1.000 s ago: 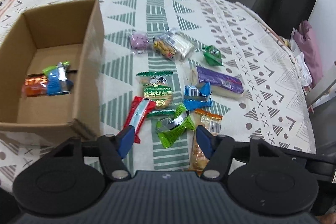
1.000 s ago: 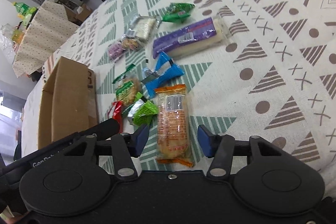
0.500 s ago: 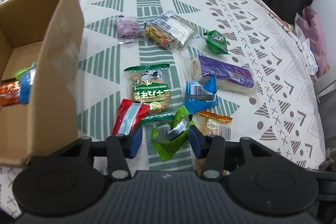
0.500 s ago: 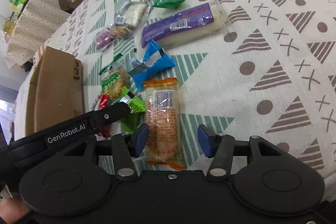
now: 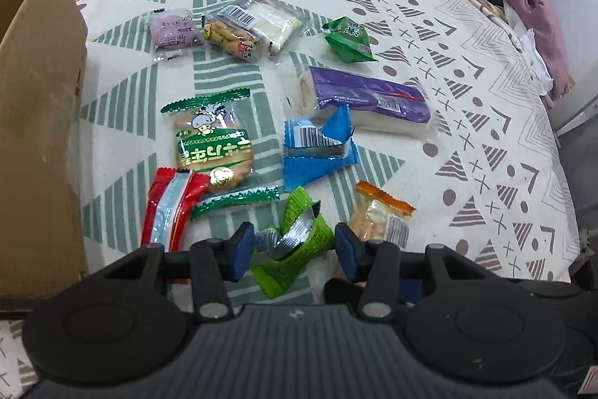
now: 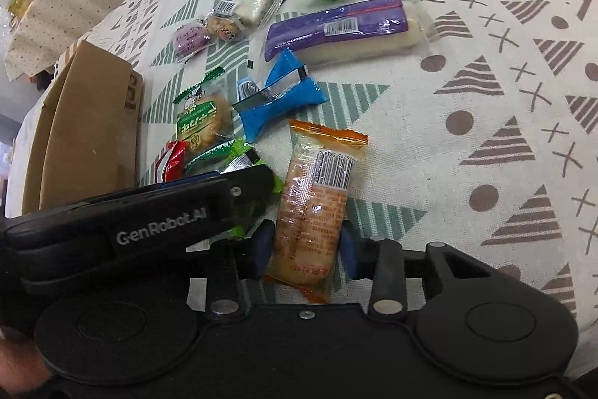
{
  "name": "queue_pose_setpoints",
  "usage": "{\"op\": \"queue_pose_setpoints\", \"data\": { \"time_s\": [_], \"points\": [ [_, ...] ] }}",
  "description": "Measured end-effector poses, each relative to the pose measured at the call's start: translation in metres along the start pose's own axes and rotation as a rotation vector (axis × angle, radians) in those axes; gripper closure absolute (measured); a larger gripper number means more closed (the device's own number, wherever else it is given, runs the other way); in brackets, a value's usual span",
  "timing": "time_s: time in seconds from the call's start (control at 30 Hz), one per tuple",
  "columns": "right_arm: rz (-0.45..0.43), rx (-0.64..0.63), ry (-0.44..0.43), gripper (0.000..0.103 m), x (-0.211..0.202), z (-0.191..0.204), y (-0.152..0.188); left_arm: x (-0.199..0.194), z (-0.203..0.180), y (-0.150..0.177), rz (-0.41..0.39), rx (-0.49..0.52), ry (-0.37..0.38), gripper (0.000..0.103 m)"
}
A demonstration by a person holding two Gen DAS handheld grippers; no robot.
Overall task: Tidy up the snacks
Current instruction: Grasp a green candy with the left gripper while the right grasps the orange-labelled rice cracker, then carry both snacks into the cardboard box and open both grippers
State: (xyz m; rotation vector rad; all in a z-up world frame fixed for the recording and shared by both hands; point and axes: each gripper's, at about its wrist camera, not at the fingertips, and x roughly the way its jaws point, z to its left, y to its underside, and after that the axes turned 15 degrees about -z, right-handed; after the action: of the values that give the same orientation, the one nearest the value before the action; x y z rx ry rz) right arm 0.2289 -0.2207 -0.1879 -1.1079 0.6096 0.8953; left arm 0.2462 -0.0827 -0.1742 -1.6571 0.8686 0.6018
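Both grippers have dropped closer onto the snack pile since a second ago.

Left gripper (image 5: 291, 249) straddles the crumpled green wrapper (image 5: 295, 245), jaws spread and not yet pinching; right gripper (image 6: 304, 249) has narrowed onto the orange-ended cracker pack (image 6: 316, 208), pads touching both its sides. Both packets lie near the tablecloth's (image 6: 486, 92) front edge, the cardboard box (image 5: 33, 122) standing toward its left edge.
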Motion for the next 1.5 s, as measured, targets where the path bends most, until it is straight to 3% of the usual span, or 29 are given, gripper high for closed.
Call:
{"op": "queue_pose_setpoints", "data": {
  "time_s": [0.13, 0.3, 0.73, 1.13, 1.5],
  "points": [
    [-0.017, 0.015, -0.002, 0.067, -0.005, -0.003, -0.001, -0.005, 0.004, -0.003, -0.01, 0.008, -0.015, 0.071],
    [-0.043, 0.019, -0.009, 0.067, -0.013, -0.001, -0.002, -0.013, 0.011, -0.007, -0.026, -0.009, -0.031, 0.074],
    [-0.131, 0.008, -0.026, 0.067, -0.04, 0.016, -0.015, -0.051, 0.032, -0.025, -0.111, -0.054, -0.065, 0.075],
    [-0.171, -0.043, -0.069, 0.067, -0.059, 0.055, -0.024, -0.093, 0.068, -0.027, -0.15, -0.083, -0.115, 0.075],
    [-0.202, -0.1, -0.113, 0.067, -0.074, 0.1, -0.027, -0.142, 0.089, -0.035, -0.231, -0.121, -0.109, 0.075]
  ]
}}
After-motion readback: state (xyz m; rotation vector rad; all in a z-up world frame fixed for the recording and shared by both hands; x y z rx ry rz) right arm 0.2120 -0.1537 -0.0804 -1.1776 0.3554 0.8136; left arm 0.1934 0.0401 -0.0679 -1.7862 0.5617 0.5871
